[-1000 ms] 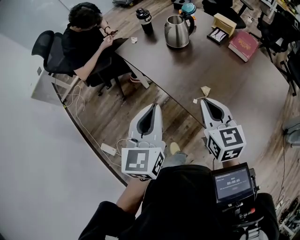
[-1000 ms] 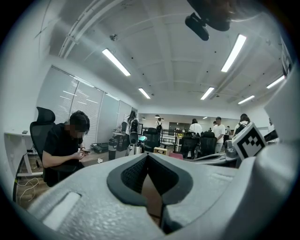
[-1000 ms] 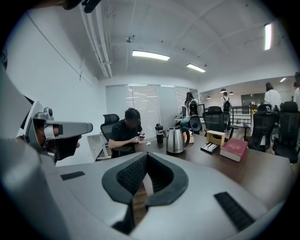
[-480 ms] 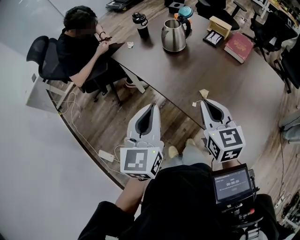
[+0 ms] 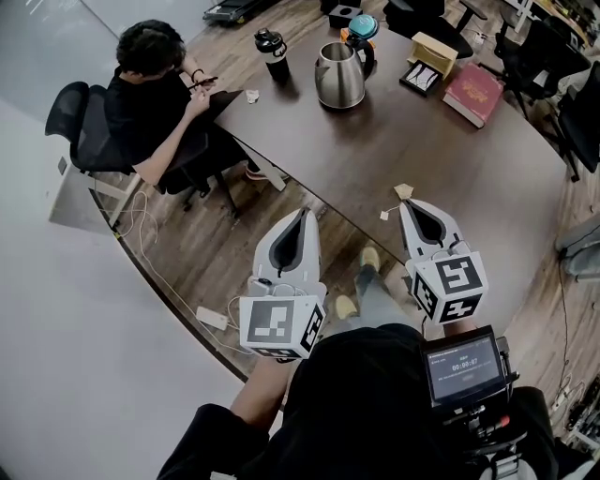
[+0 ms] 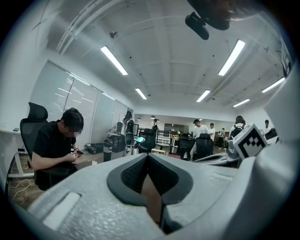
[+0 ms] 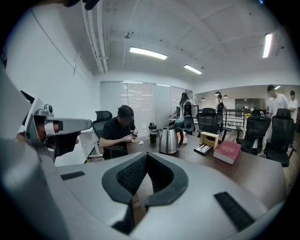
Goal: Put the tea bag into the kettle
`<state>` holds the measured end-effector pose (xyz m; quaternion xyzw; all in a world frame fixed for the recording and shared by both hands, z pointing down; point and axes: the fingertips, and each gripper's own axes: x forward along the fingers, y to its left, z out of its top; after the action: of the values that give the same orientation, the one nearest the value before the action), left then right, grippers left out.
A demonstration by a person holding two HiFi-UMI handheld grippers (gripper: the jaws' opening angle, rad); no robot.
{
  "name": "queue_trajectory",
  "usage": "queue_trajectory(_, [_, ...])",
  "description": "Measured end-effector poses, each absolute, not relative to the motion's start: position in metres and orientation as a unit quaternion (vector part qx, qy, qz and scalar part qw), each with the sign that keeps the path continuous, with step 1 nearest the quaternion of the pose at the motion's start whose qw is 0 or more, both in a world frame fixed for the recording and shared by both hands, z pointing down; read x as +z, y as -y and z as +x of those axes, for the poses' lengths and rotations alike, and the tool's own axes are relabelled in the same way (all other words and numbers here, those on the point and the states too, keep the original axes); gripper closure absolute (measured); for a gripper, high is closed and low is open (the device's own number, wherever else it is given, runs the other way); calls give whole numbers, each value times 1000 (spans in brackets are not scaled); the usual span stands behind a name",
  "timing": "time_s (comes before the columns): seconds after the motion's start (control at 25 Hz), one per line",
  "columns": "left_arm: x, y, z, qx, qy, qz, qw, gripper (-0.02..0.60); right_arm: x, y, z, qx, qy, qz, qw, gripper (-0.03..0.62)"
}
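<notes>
A steel kettle (image 5: 339,75) stands at the far side of the dark oval table (image 5: 441,159), and it also shows ahead in the right gripper view as the kettle (image 7: 168,139). My right gripper (image 5: 406,204) hangs over the table's near edge, shut on the tea bag (image 5: 404,191), whose string tag (image 5: 383,215) dangles to the left. My left gripper (image 5: 302,212) is shut and empty, held over the wooden floor left of the table. Both are well short of the kettle.
A person (image 5: 155,89) sits on a chair at the table's left end. Near the kettle are a black bottle (image 5: 272,52), a teal-lidded cup (image 5: 362,26), a tan box (image 5: 436,49) and a red book (image 5: 473,92). A power strip (image 5: 213,319) and cables lie on the floor.
The table, kettle and seated person have slid down and left in the head view as I step closer. Both grippers keep their pose, the tea bag still at the right tip.
</notes>
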<state>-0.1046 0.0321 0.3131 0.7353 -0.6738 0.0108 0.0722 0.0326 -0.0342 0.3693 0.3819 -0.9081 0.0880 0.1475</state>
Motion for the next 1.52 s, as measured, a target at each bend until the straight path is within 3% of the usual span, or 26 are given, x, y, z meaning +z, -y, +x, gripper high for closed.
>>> queue_trajectory(0.88, [329,71,-93,23,655,749,96,577,405,123,54,106,893,391,196,588])
queue_trajectory(1.52, [356,120,-86,47,639,757,124,577,488,135,55,125,882,327,317,585])
